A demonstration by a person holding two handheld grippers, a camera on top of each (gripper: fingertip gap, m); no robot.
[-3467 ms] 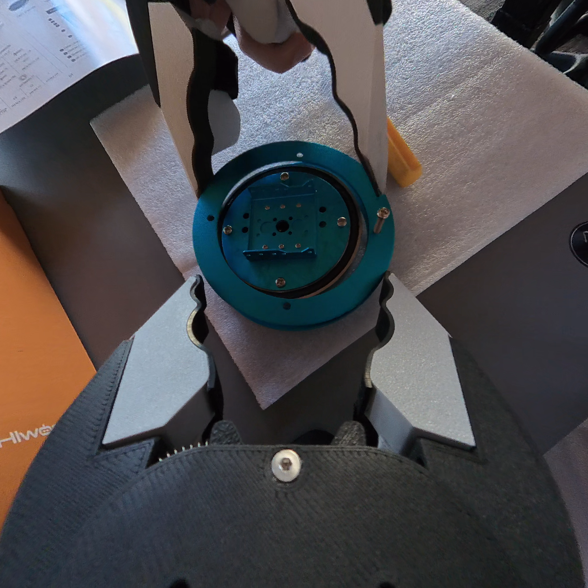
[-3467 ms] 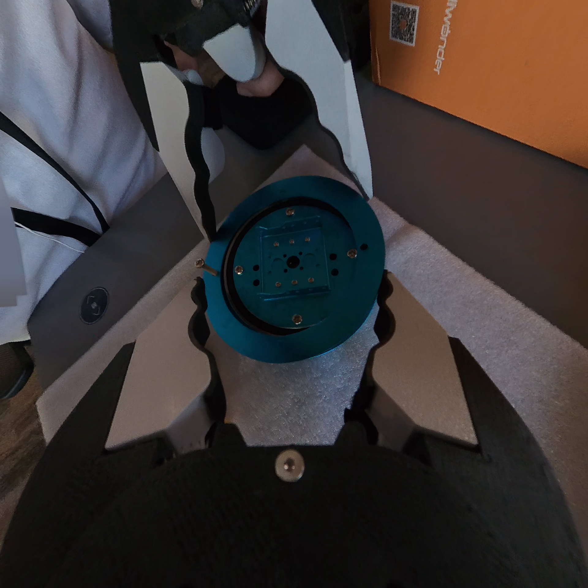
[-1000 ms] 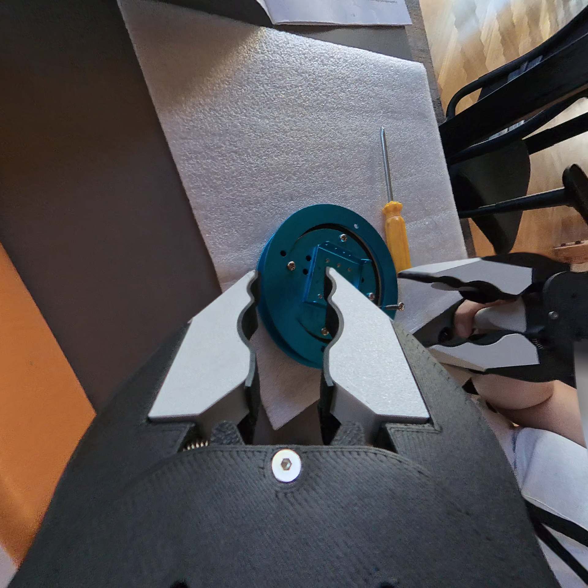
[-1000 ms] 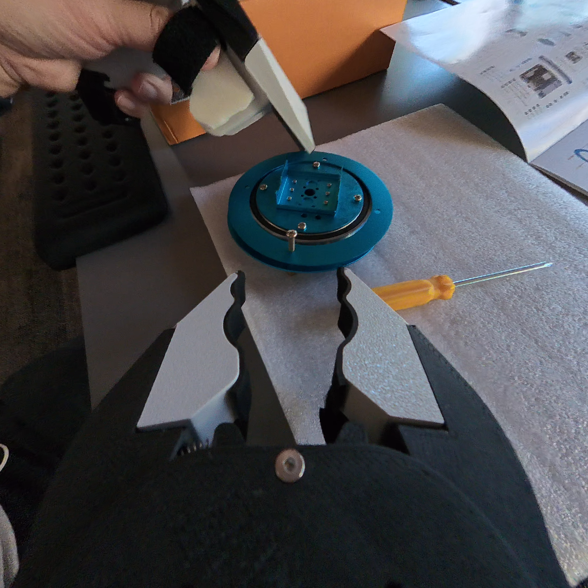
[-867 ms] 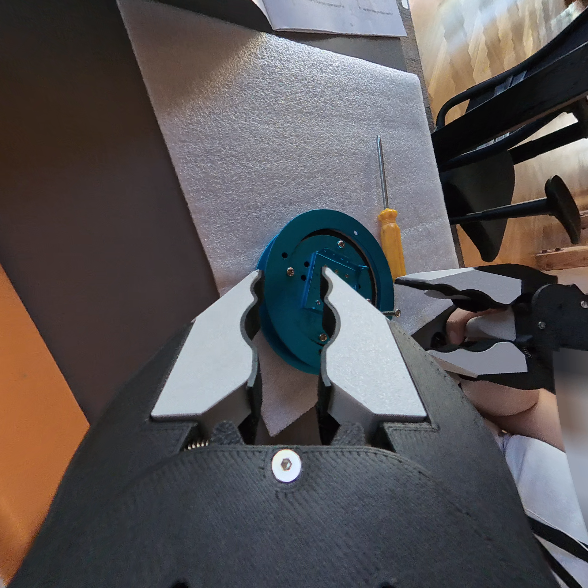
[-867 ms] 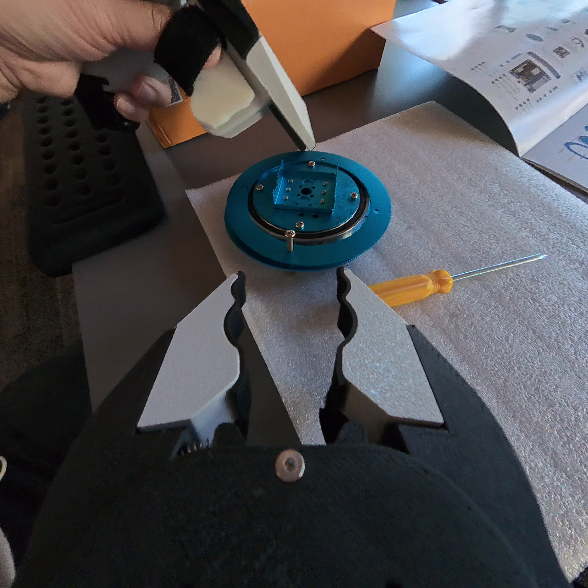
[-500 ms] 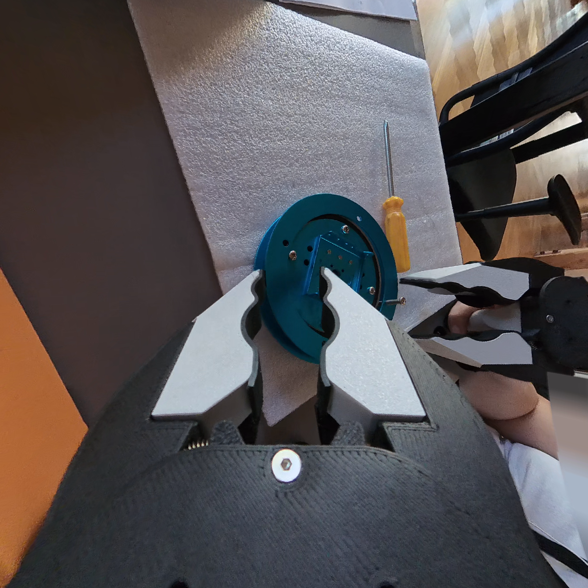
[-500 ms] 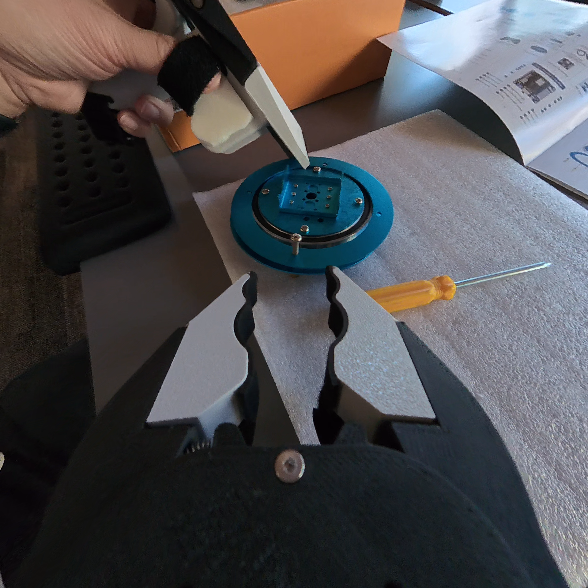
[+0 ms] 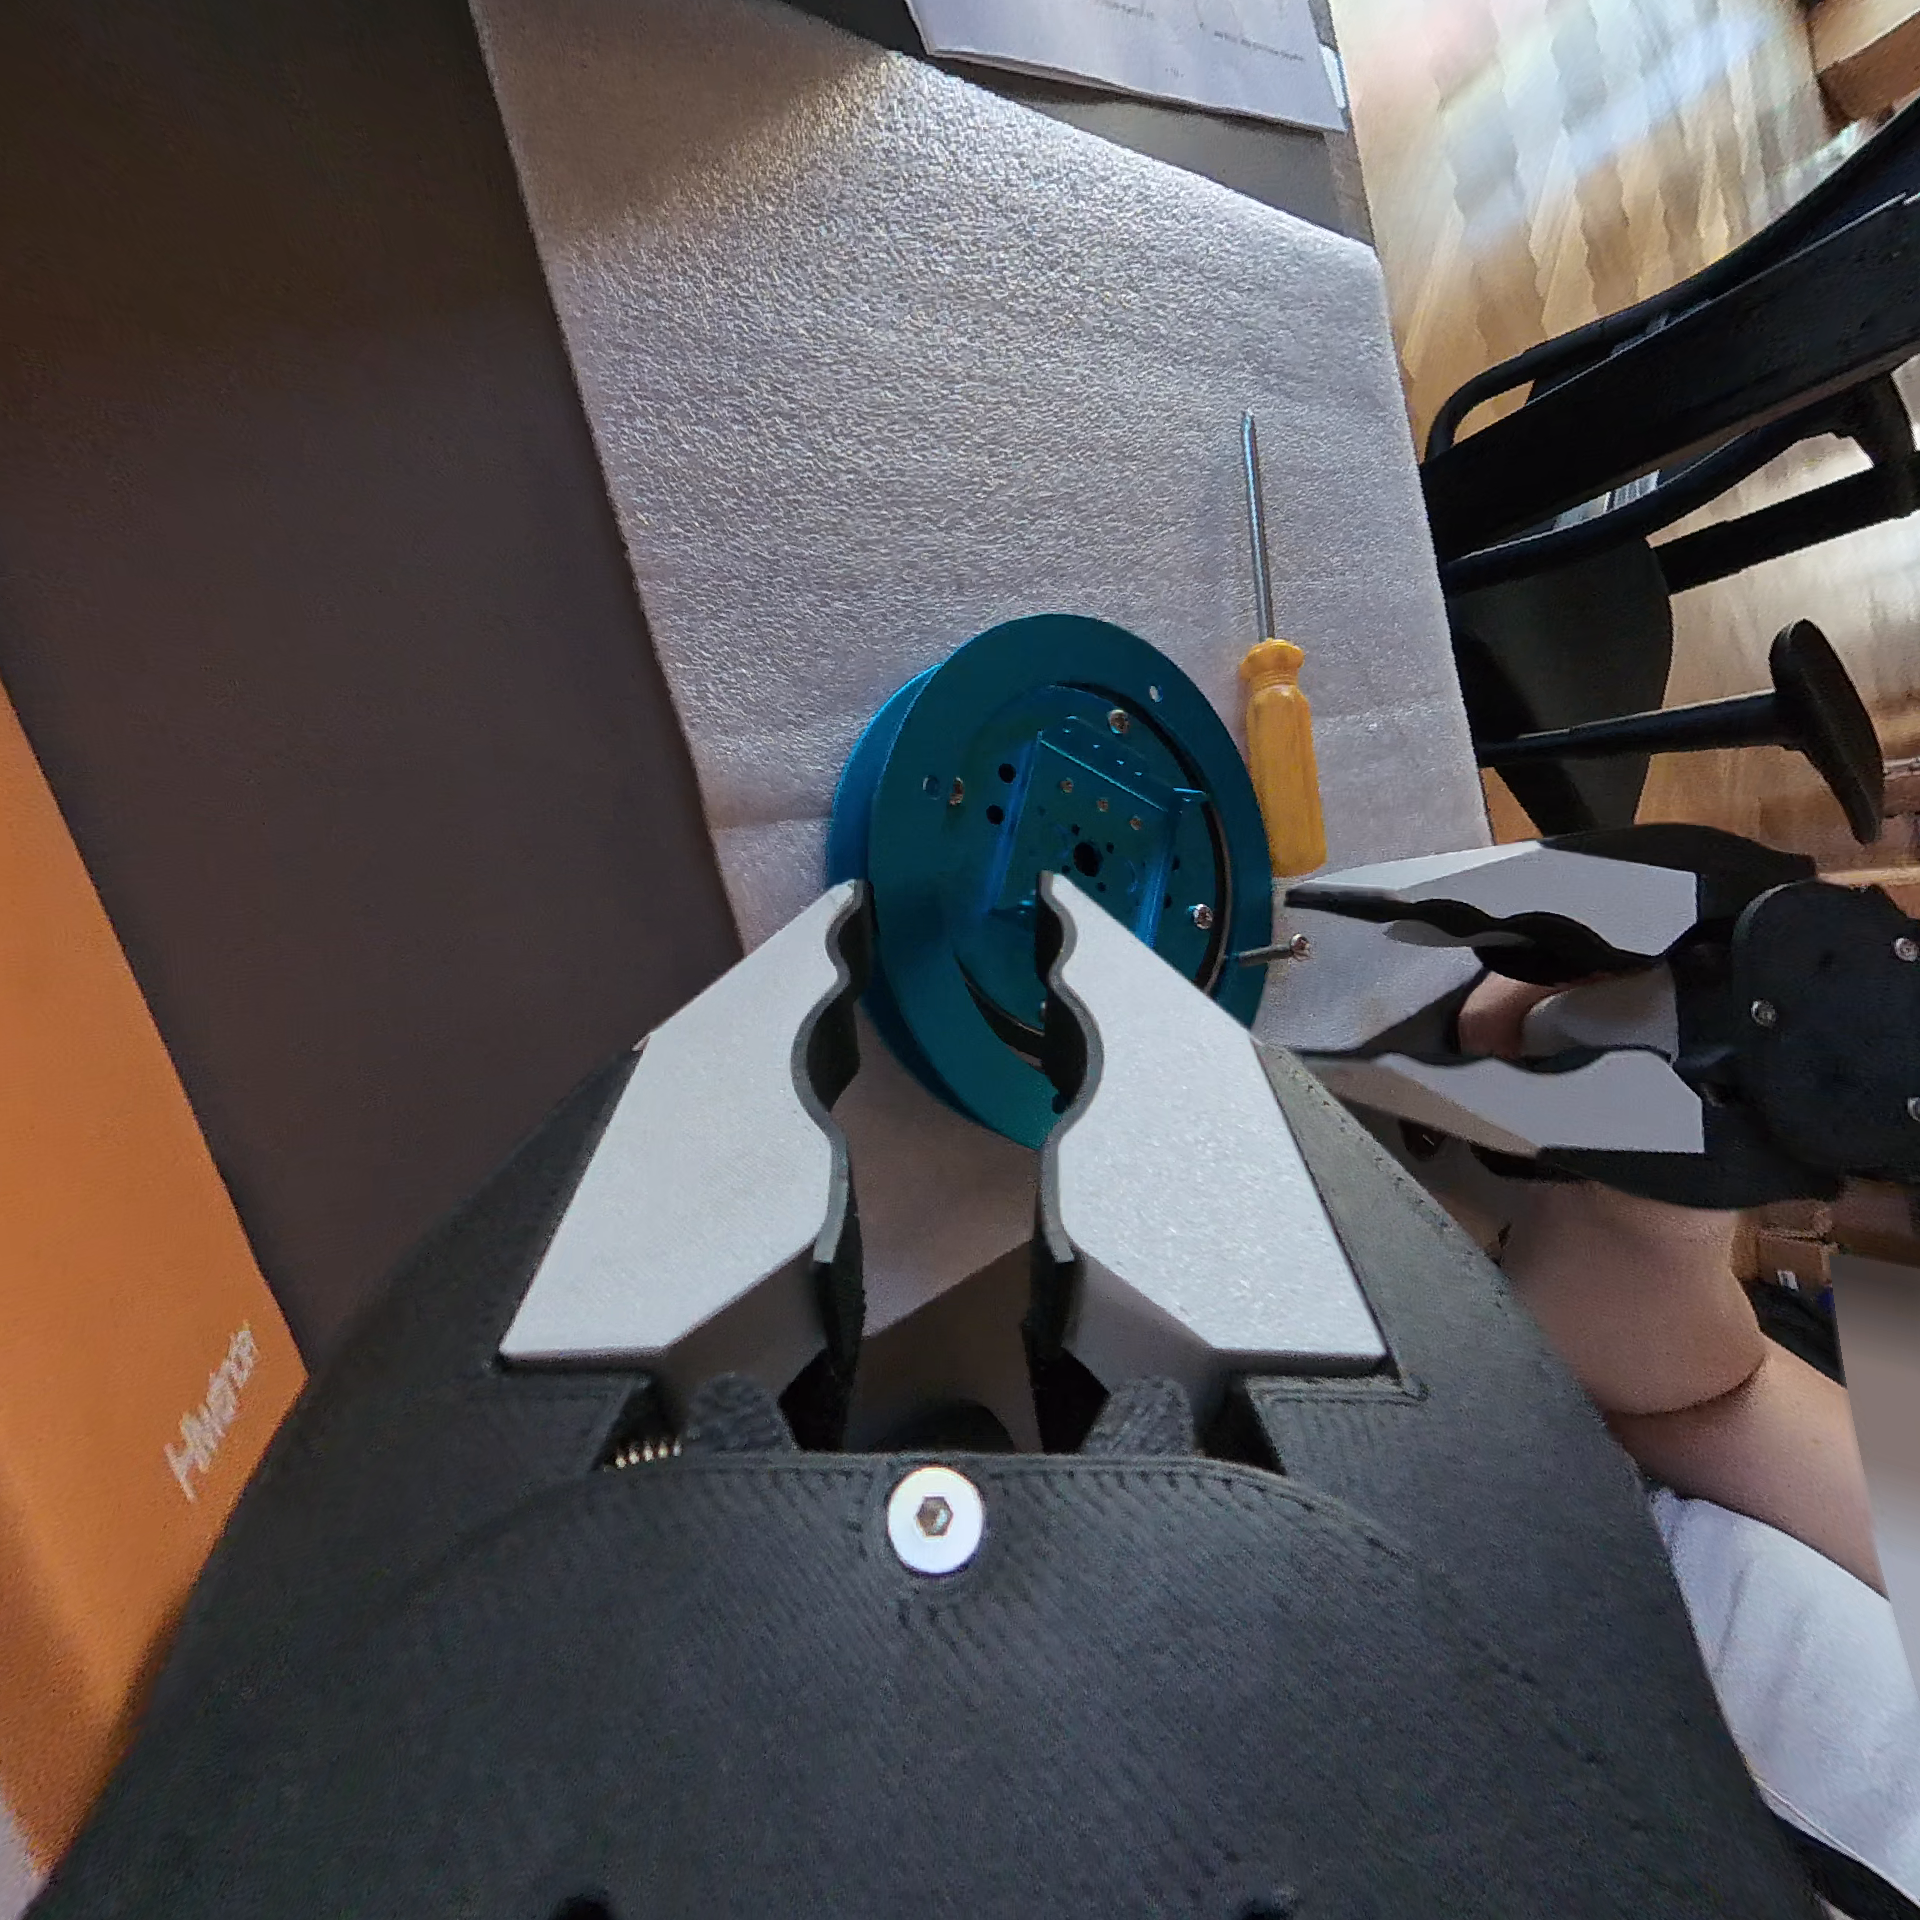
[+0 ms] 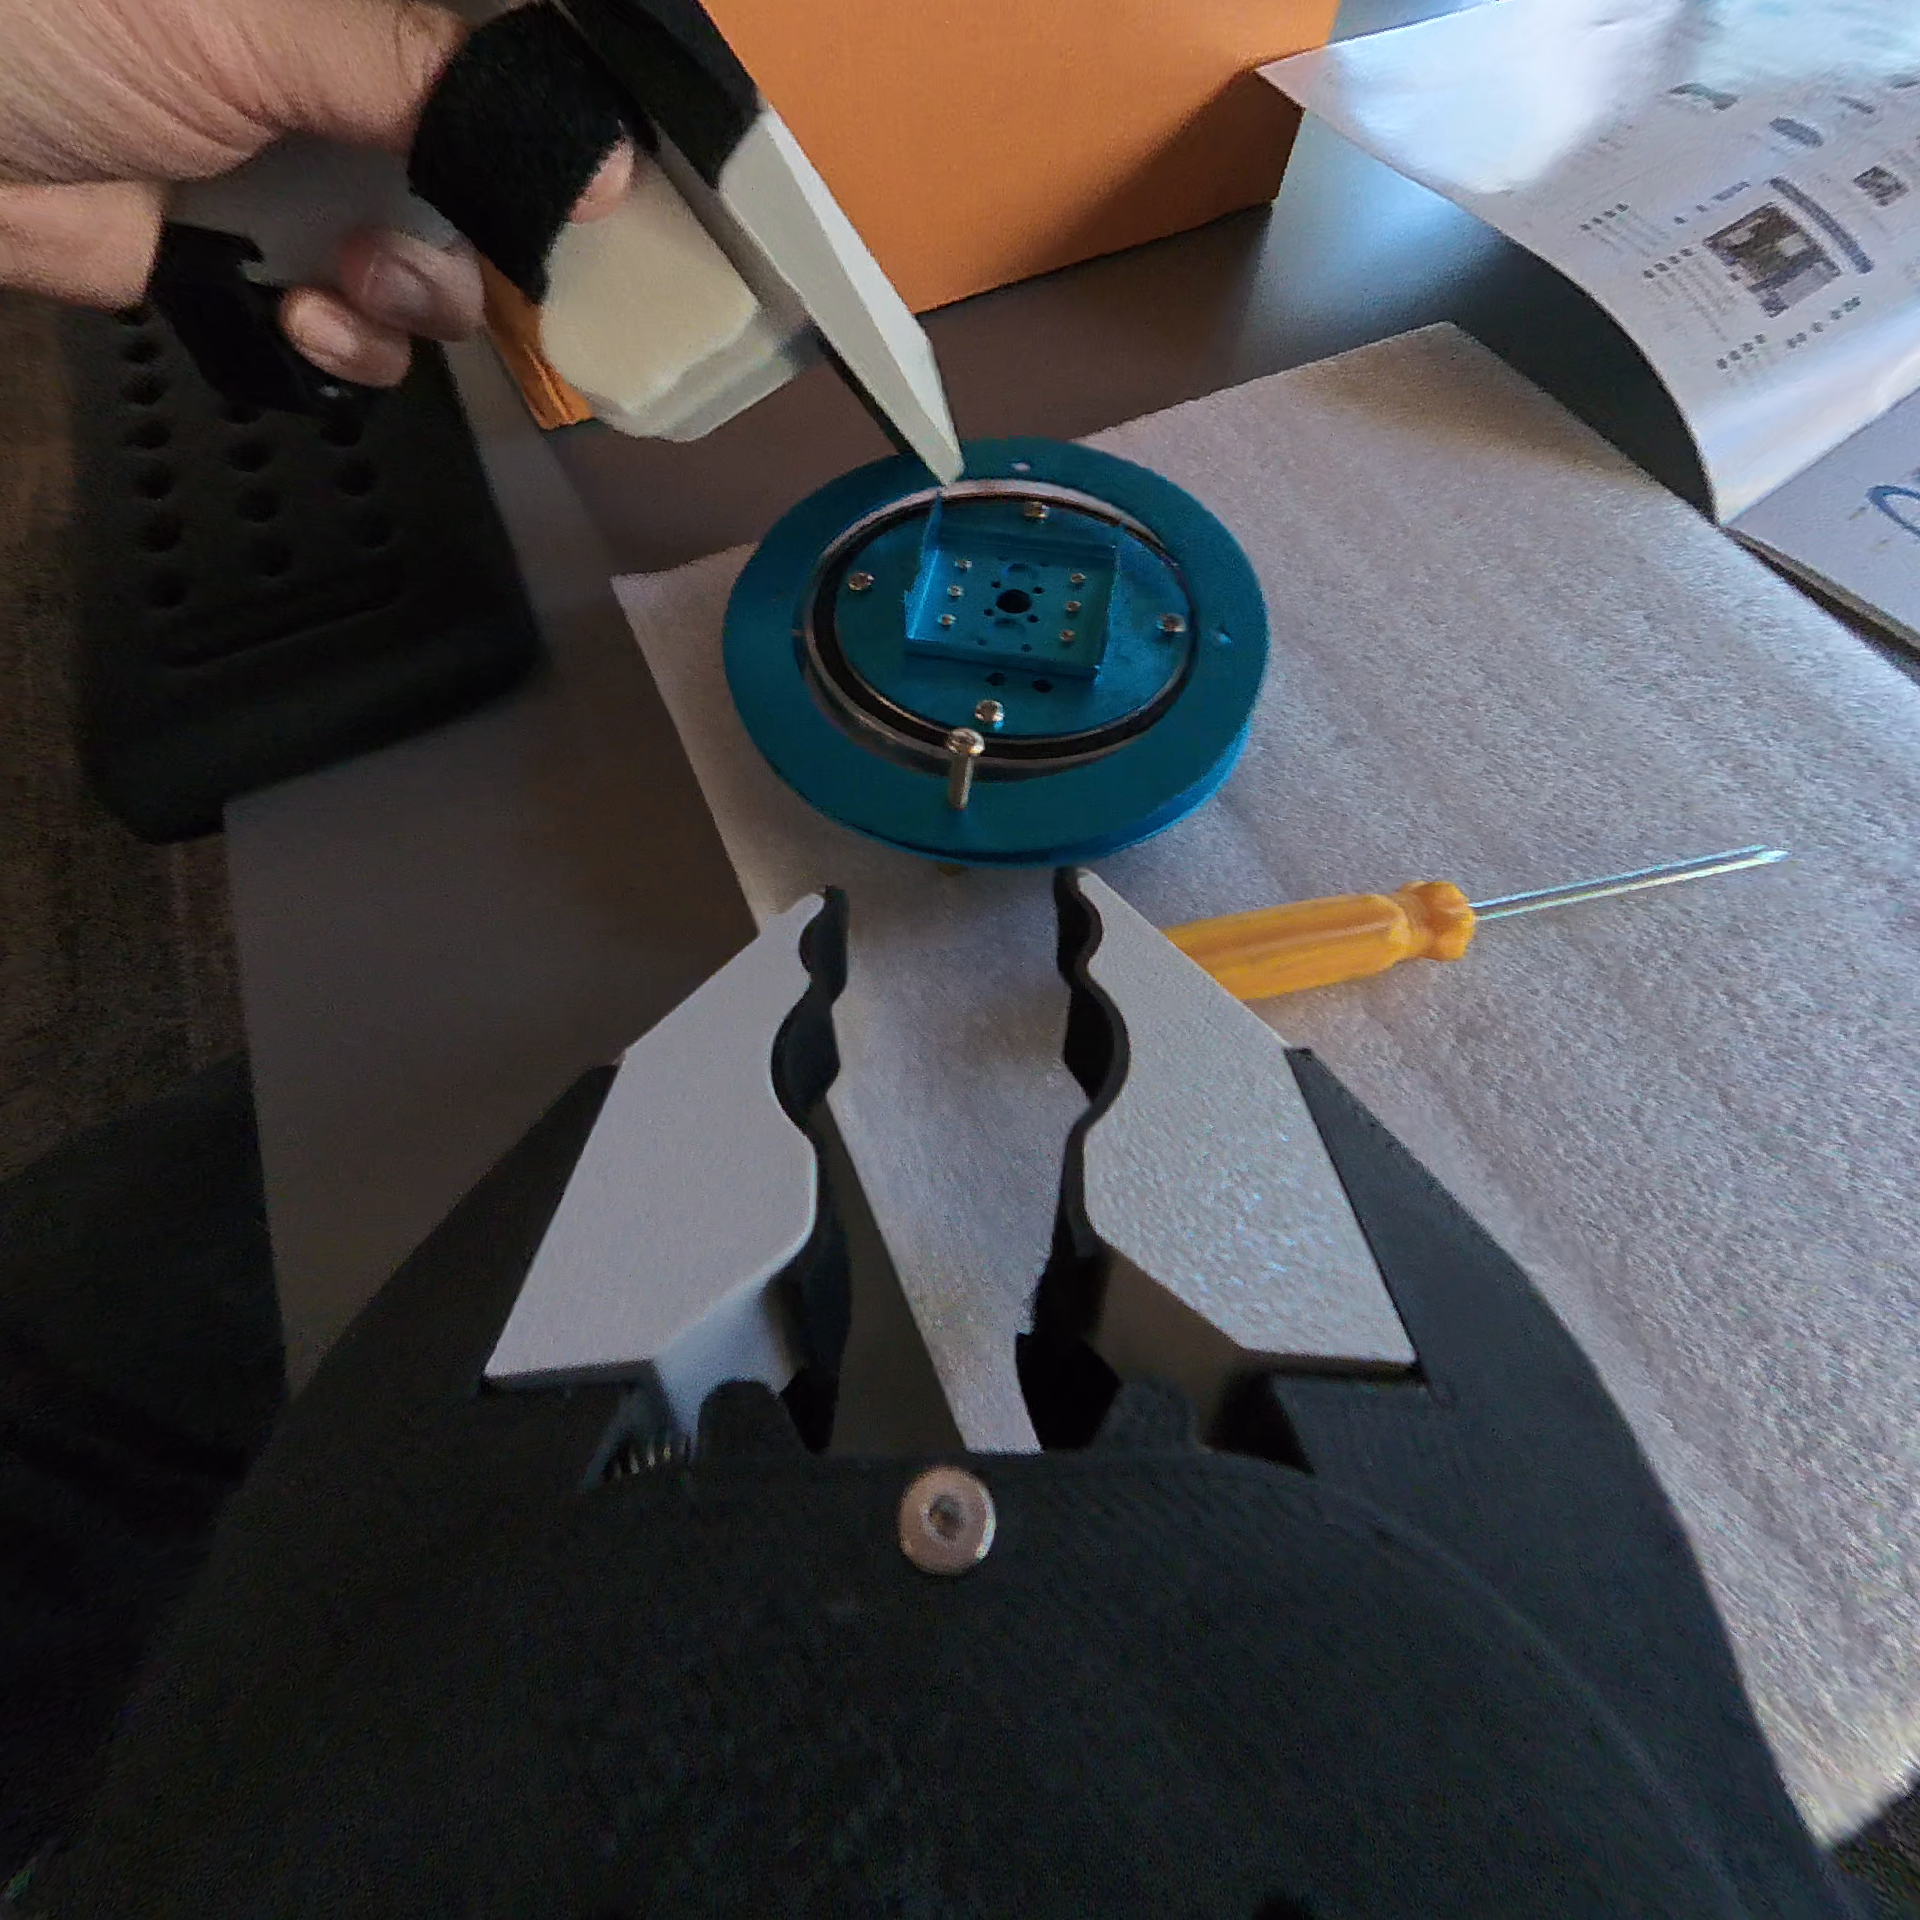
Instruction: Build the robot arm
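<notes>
A round blue metal disc (image 9: 935,997) with a square bracket screwed to its middle lies on a white foam sheet (image 9: 935,416). My left gripper (image 9: 945,894) straddles the disc's rim, one finger under it and one on its top face, and looks shut on it. In the right wrist view its fingertip (image 10: 930,436) rests on the disc's (image 10: 831,769) far rim. A small screw (image 10: 961,769) stands upright in the near rim. My right gripper (image 10: 951,899) is narrowly open and empty, just short of that screw; it also shows in the left wrist view (image 9: 1294,971).
A yellow-handled screwdriver (image 10: 1320,945) lies on the foam right of the disc. An orange box (image 10: 1039,135), a black block with holes (image 10: 260,540) and printed sheets (image 10: 1714,208) lie around the foam on the grey table (image 9: 312,520). A black chair (image 9: 1662,364) stands beyond the edge. Left tips to right tips: about 11 centimetres.
Both grippers, wide open on opposite sides of the disc 3.5 s ago, have narrowed. The left has closed onto the rim. The right has moved nearer the standing screw.
</notes>
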